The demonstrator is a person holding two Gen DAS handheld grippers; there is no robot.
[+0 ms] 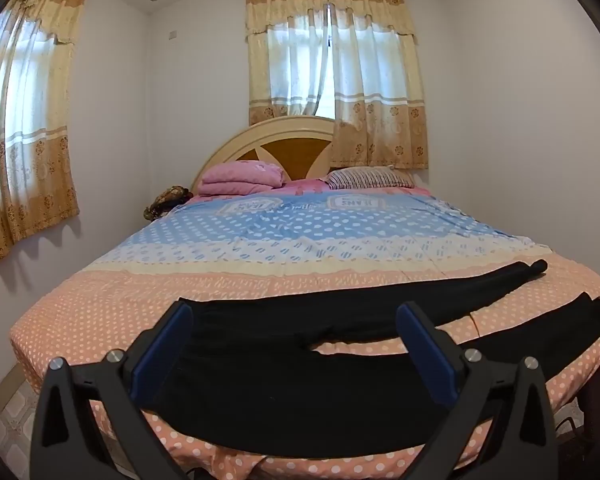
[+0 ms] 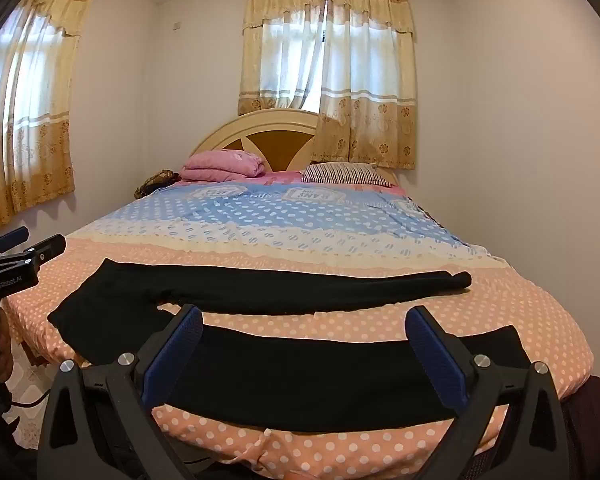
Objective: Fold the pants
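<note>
From the left wrist view, the left hand-held gripper (image 1: 294, 344) hangs released, its blue-padded fingers (image 1: 162, 354) spread wide and grasping nothing. Directly ahead of and below it lie the black fabric pants (image 1: 284, 384), flat across the near end of the bed (image 1: 80, 312); the waist end sits between the fingers, and both legs run off to the gripper's right, a strip of bedding showing between them. Far ahead, against the arched cream and brown wooden headboard (image 1: 284, 136), rest a folded pink blanket (image 1: 242, 178) on the left and a striped pillow (image 1: 370, 178) on the right. The orange, cream and blue polka-dot bedsheet (image 1: 292, 236) covers the mattress. Beige floral curtains (image 1: 332, 72) hang over the window behind the headboard, with another curtained window on the left wall.

From the right wrist view, the right hand-held gripper (image 2: 304, 346) is likewise spread open and empty, hovering over the nearer leg of the pants (image 2: 308, 380). The farther leg stretches ahead across the bedsheet (image 2: 340, 320), apart from the nearer one. Off to the left, beside the bed edge, the left hand-held gripper (image 2: 32, 246) shows. The blanket (image 2: 224, 164), pillow (image 2: 346, 172) and headboard (image 2: 268, 128) stand well ahead, below the curtains (image 2: 328, 68) and white walls.
</note>
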